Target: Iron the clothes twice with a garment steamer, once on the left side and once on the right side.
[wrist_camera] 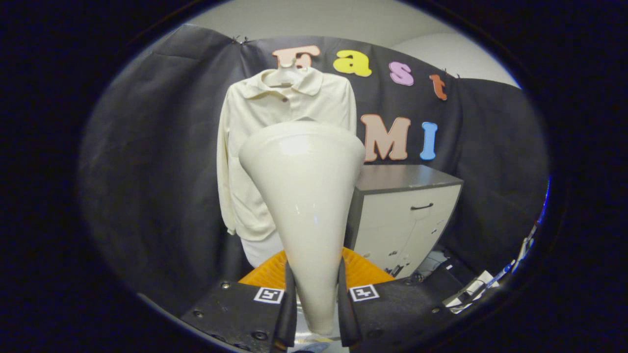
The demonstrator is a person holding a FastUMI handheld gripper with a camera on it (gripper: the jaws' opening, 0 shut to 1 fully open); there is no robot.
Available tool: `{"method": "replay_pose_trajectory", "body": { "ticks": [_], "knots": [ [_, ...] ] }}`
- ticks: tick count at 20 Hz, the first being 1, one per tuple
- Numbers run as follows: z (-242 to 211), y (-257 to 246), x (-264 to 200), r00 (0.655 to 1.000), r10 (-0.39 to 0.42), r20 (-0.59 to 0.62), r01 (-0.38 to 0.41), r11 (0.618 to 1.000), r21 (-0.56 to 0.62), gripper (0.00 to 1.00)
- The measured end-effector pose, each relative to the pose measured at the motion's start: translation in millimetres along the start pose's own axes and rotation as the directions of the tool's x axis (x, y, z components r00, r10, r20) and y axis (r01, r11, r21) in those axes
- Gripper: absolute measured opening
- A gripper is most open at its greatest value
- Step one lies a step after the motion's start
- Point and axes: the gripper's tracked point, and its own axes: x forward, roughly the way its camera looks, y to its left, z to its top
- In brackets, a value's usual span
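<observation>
Garment steamer, glossy cream cone-shaped plastic, stands upright, its narrow handle pinched between both claw fingers. Beyond its wide head, a cream collared long-sleeve shirt hangs on a hanger against the black cloth wall. Orange ribbed object sits just behind the fingers. Grey-topped white drawer cabinet stands beside the shirt.

Glossy cream-white, the garment steamer between the fingers of my gripper nearly matches the plain cream polo shirt hanging on the far wall — no print, no stripe on either. Bright ribbed orange shows on a seat-like object just beyond my fingers. To the right, a cabinet wears a dark grey top and off-white drawers with a black handle.
</observation>
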Motion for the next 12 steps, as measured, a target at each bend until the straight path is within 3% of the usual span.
{"method": "replay_pose_trajectory", "body": {
  "ticks": [5,12],
  "knots": [
    [33.1,-20.7,-15.7,0.996,0.000,0.093,-0.005,0.998,0.055,0.34],
    [36.3,-59.7,0.5,0.992,-0.041,0.116,0.039,0.999,0.016,0.34]
  ]
}}
